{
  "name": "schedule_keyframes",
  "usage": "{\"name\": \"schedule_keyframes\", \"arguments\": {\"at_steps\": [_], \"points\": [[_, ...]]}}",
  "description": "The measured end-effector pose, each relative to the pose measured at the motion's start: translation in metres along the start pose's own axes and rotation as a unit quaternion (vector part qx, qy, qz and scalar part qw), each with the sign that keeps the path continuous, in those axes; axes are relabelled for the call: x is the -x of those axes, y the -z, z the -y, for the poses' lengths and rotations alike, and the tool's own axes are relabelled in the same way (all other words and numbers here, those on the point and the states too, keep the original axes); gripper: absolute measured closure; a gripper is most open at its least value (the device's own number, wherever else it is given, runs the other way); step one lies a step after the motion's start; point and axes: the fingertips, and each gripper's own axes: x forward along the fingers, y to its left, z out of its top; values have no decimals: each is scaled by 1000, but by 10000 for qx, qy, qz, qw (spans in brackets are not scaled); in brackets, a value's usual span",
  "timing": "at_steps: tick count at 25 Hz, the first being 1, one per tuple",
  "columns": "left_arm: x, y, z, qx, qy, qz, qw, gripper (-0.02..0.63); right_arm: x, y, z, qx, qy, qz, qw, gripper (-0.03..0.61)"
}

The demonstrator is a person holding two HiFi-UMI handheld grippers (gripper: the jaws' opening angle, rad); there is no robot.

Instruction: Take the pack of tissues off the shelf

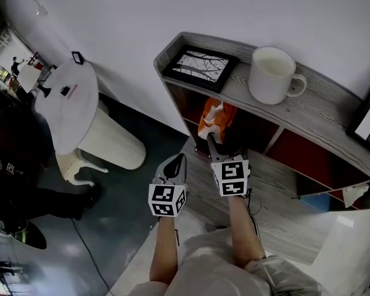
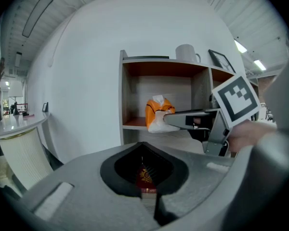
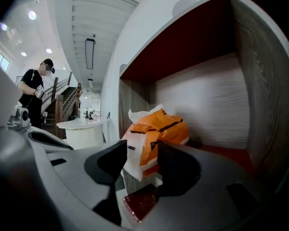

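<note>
At shelf front, left end: right claw lining up on the tissues.
Nearest, left gripper (image 2: pixel 143 147) hangs short of the shelf (image 1: pixel 320 113), jaws together, empty. Further in, right gripper (image 3: pixel 142 157) has jaws apart, straddling the near end of the orange-and-white pack of tissues (image 3: pixel 156 129), pads apparently not pressing. Pack sits in the left-end compartment, at its front edge. Best: reach slightly deeper, centre the soft pack, squeeze firmly, draw straight out level.
</note>
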Motion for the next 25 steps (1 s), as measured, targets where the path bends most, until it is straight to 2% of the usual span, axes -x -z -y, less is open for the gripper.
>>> {"name": "schedule_keyframes", "arguments": {"at_steps": [2,9,25], "points": [[1,0,-4,29,-33,-3,10000,604,0,0,5,-83,106,27,9999,441],[4,7,-1,49,3,-28,10000,604,7,0,15,-97,286,145,9994,541],[32,1,-5,85,-8,199,9998,604,33,-14,2,-73,328,434,9985,558]]}}
